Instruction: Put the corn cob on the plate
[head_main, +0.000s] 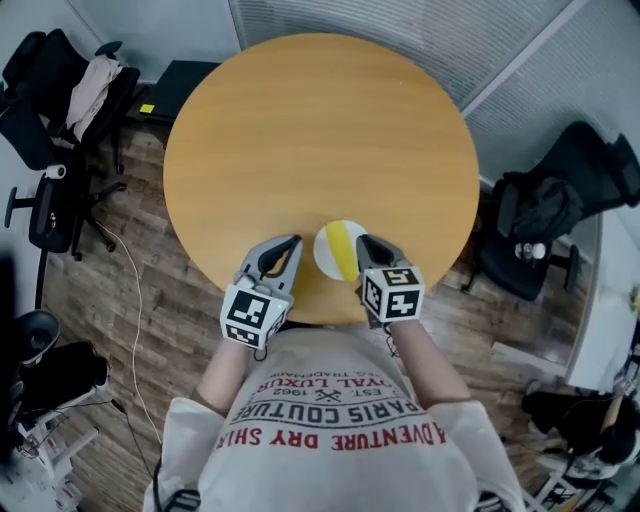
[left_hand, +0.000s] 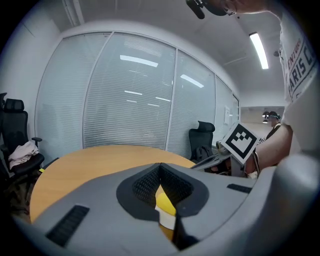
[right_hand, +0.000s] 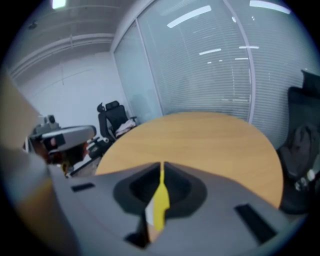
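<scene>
Round wooden desk (head_main: 300, 140) sits on a dark plank floor (head_main: 130, 310). Black office chairs (head_main: 40, 130) flank it. Blinds (left_hand: 125, 100) cover the glass walls, strip light (left_hand: 258, 50) glowing overhead.

Round wooden table (head_main: 300, 130) at centre of my head view, standing on plank floor (head_main: 130, 320). White plate (head_main: 324, 250) on it, lower middle, close to near edge.

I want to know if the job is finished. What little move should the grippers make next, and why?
Probably just draw both grippers back from the plate. The corn already lies on it. The left gripper and right gripper sit on either side of it, both with jaws shut and nothing between them, so there seems to be nothing left to carry.
</scene>
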